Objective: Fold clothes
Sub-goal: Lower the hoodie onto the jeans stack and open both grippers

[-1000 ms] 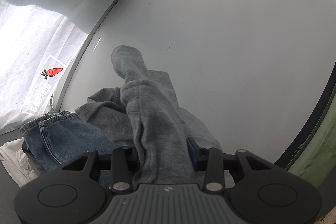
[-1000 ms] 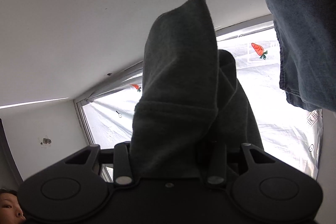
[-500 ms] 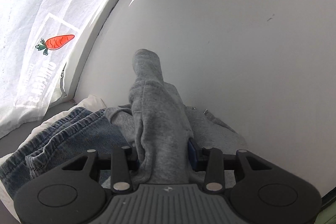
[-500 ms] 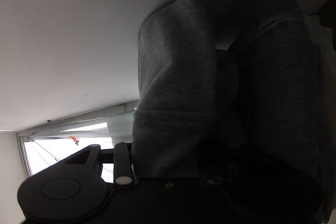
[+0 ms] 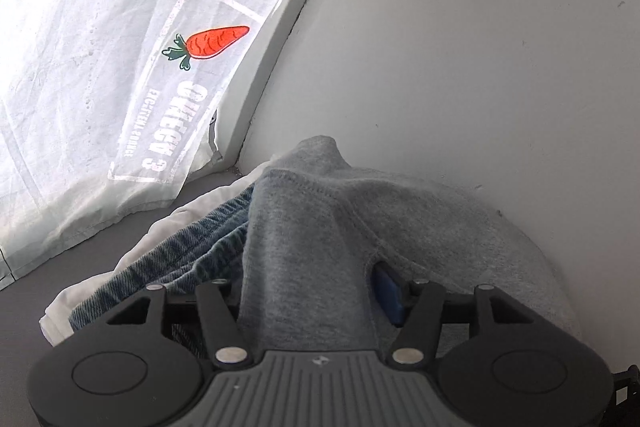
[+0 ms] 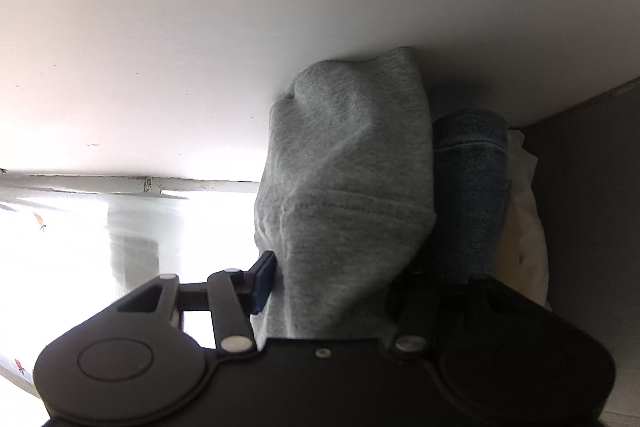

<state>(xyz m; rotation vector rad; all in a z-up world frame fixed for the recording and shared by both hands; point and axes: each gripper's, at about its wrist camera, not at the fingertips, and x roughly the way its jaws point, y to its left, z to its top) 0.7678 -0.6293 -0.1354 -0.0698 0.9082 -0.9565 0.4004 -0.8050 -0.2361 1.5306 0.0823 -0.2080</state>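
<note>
Against the white wall (image 5: 460,67), both grippers, left (image 5: 312,291) and right (image 6: 328,279), are just spreading, releasing the grey sweatshirt (image 5: 320,239) onto folded jeans (image 5: 192,247); stacking nearly done.

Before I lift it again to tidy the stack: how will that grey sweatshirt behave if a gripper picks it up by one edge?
Likely floppy: the grey sweatshirt slumps in soft folds over the jeans. Probably fairly heavy for cloth, since the knit looks thick and bulky at its stitched hem. It should not slip easily; the surface looks fuzzy.
</note>
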